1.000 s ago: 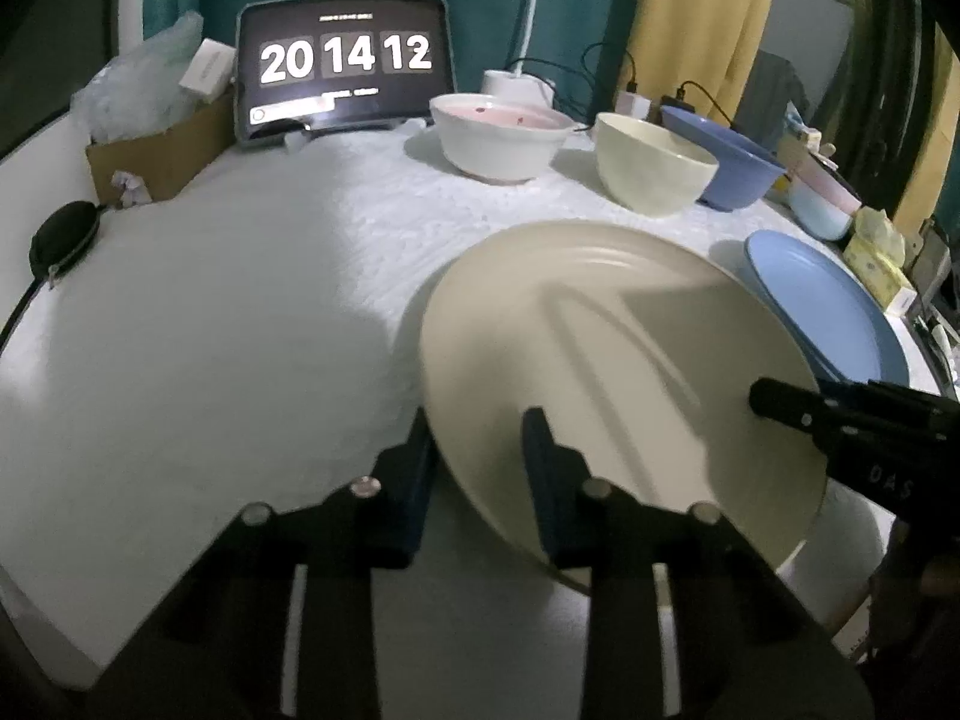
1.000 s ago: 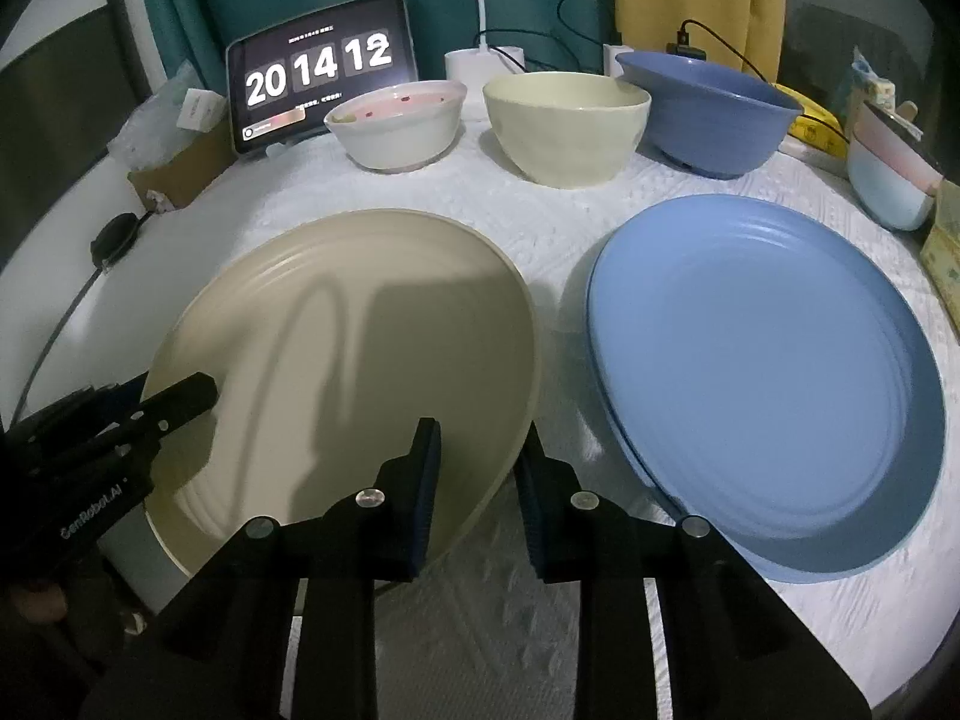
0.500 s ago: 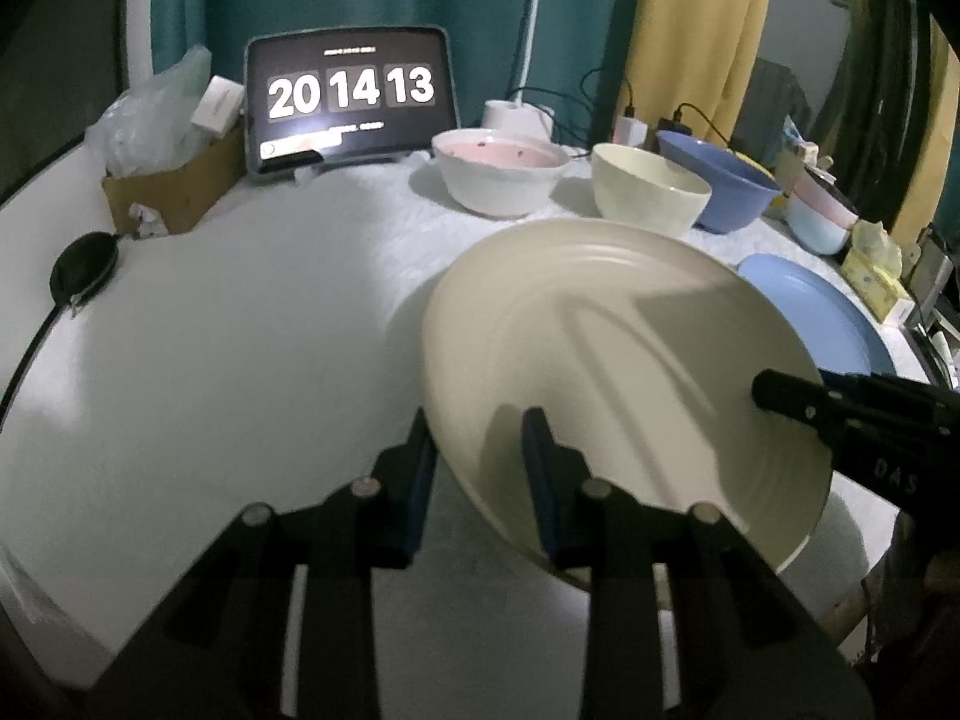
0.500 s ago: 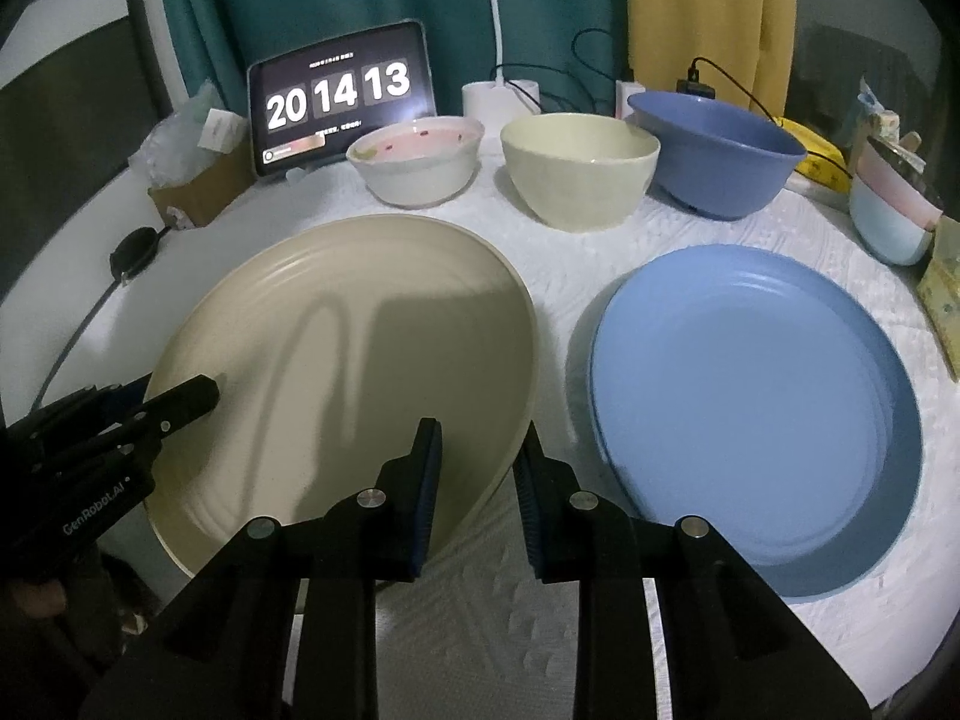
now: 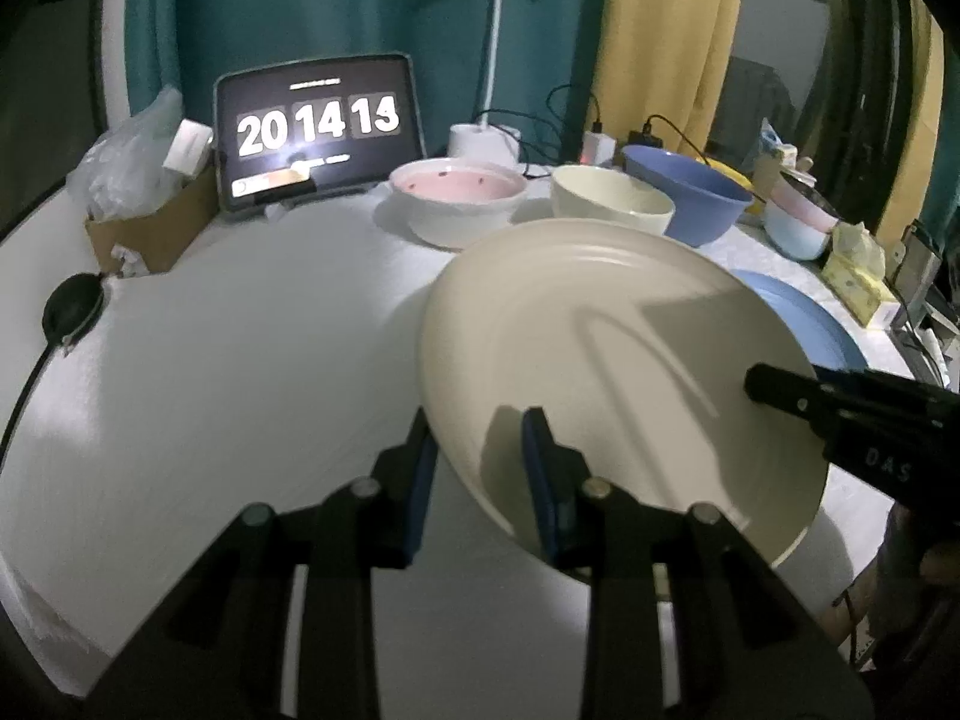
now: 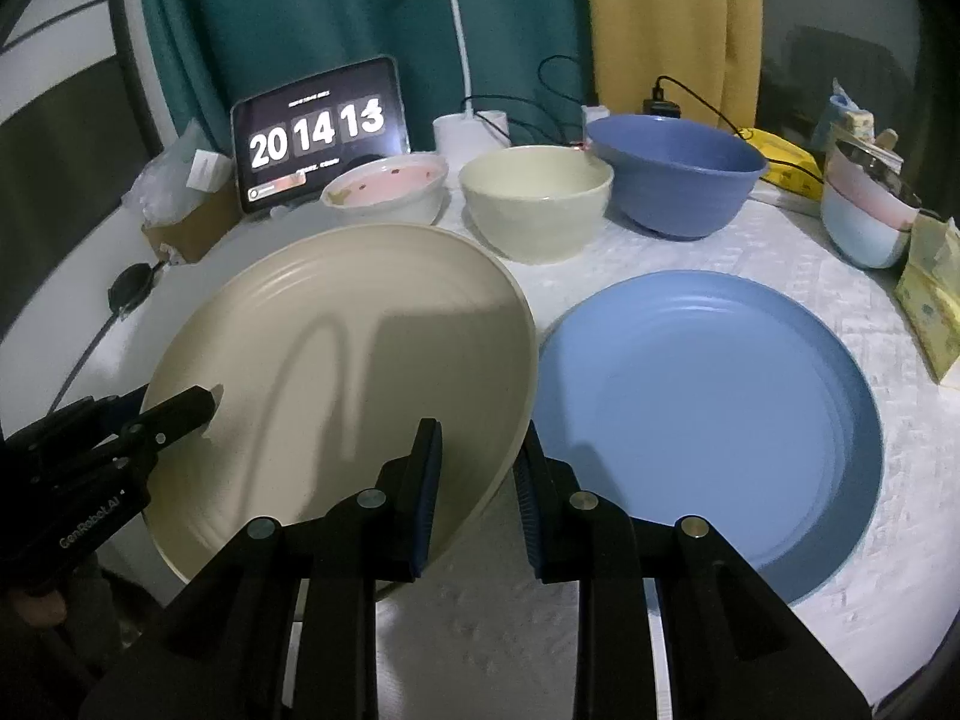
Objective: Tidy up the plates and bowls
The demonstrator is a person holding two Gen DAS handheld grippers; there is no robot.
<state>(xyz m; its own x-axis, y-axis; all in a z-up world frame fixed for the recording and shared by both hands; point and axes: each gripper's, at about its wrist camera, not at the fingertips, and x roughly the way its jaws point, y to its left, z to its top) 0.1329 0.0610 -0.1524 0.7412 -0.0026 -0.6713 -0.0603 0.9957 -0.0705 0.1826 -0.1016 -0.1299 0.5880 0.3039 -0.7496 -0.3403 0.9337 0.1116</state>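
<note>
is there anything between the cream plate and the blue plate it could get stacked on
Nothing visible. The cream plate, clamped at its rim by both the left gripper and the right gripper, is right beside the blue plate, whose face is bare. The bowls sit farther back.

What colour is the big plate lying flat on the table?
The plate lying flat on the table is blue. The right wrist view shows it best.

In the left wrist view, the cream plate hid most of the blue plate and the cream bowl's base. The clock's last digit was blurred, and the frame edge cut off the right gripper's body.
</note>
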